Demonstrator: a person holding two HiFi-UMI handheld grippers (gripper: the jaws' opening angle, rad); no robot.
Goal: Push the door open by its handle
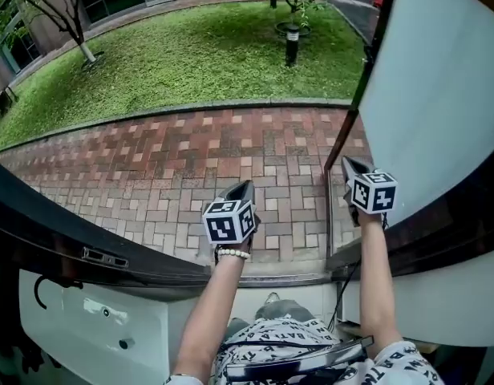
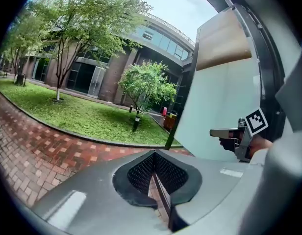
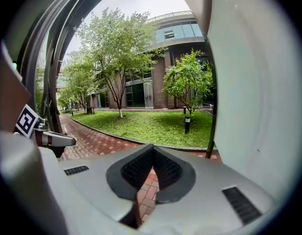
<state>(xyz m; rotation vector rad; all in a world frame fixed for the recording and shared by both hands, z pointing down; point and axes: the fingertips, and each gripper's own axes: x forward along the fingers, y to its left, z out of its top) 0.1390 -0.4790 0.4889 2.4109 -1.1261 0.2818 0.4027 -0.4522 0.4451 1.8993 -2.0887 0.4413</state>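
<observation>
The right hand-held gripper (image 1: 350, 165) is closed on nothing, just beside the white door (image 1: 439, 95), which stands wide open over the brick paving (image 1: 191, 159). The left hand-held gripper (image 1: 246, 186) is also closed and empty, out past the threshold. Nothing grips the door, so it could swing back against the arms. No handle shows. The only container is perhaps a distant orange bin (image 2: 169, 120), contents unseen.

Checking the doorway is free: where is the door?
In the head view the door stands open at the right, over the brick path, just beside the right tool.
</observation>
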